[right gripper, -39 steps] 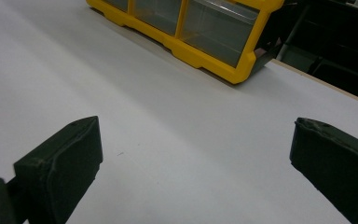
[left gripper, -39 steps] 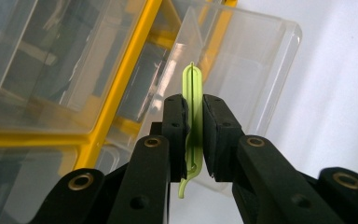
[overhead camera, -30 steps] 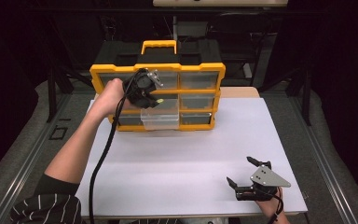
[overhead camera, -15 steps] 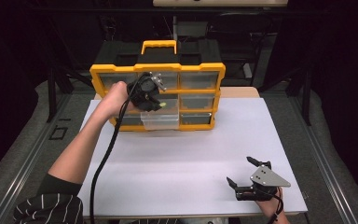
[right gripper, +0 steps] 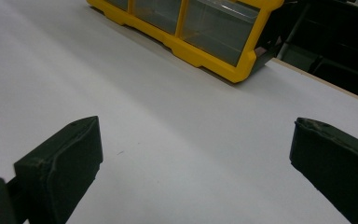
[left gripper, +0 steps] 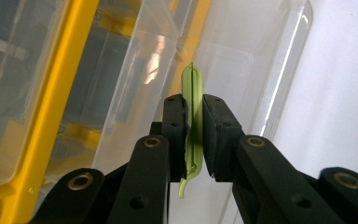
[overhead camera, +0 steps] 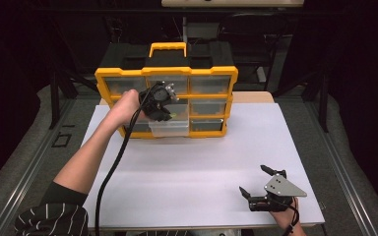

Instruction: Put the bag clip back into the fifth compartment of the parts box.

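A yellow organiser box (overhead camera: 211, 73) with clear drawers stands upright at the back of the white table (overhead camera: 202, 162). One clear drawer (overhead camera: 170, 127) in its lower middle is pulled out. My left gripper (overhead camera: 163, 109) hangs over that drawer, shut on a thin, flat green piece (left gripper: 193, 116) that stands on edge between the pads above the open drawer (left gripper: 233, 60). My right gripper (overhead camera: 256, 183) rests near the table's front right corner, open with nothing between its fingers (right gripper: 65, 158).
The box (right gripper: 200, 32) has a yellow carry handle (overhead camera: 167, 48) on top. Dark frames and stands surround the table at the back and sides. The table's front edge lies close to my right gripper.
My left gripper has moved down and slightly right, from the box's middle row to just over the pulled-out drawer. The right gripper has kept still.
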{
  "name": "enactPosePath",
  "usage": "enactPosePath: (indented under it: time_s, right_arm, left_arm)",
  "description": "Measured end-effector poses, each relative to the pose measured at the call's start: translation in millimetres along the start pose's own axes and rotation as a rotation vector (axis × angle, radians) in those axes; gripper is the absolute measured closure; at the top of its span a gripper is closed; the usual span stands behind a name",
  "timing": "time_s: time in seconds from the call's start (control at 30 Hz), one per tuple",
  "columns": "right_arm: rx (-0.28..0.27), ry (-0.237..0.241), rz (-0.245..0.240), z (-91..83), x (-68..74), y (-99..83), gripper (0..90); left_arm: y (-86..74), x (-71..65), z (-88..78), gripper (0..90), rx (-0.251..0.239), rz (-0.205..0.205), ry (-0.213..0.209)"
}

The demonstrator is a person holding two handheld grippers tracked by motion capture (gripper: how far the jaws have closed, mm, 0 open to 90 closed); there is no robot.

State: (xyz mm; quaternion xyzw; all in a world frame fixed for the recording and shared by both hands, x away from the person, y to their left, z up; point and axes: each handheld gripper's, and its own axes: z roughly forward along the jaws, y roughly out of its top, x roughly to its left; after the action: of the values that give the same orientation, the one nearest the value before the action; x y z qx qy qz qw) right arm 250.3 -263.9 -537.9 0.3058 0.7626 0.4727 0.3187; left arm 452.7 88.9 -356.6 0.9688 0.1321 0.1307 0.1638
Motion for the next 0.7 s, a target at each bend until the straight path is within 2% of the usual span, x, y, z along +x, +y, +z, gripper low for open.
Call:
enactPosePath:
  time_s: [0.37,0.7]
  right_arm:
    - [0.003,0.002,0.001,1.2,-0.2,-0.2,1.9]
    - [0.002,0.004,0.000,1.7,-0.3,-0.2,1.9]
  left_arm:
    - [1.5,0.2,10.4,79.9,0.027,0.006,-0.015]
    - [2.0,-0.1,14.0,79.7,0.021,0.004,0.000]
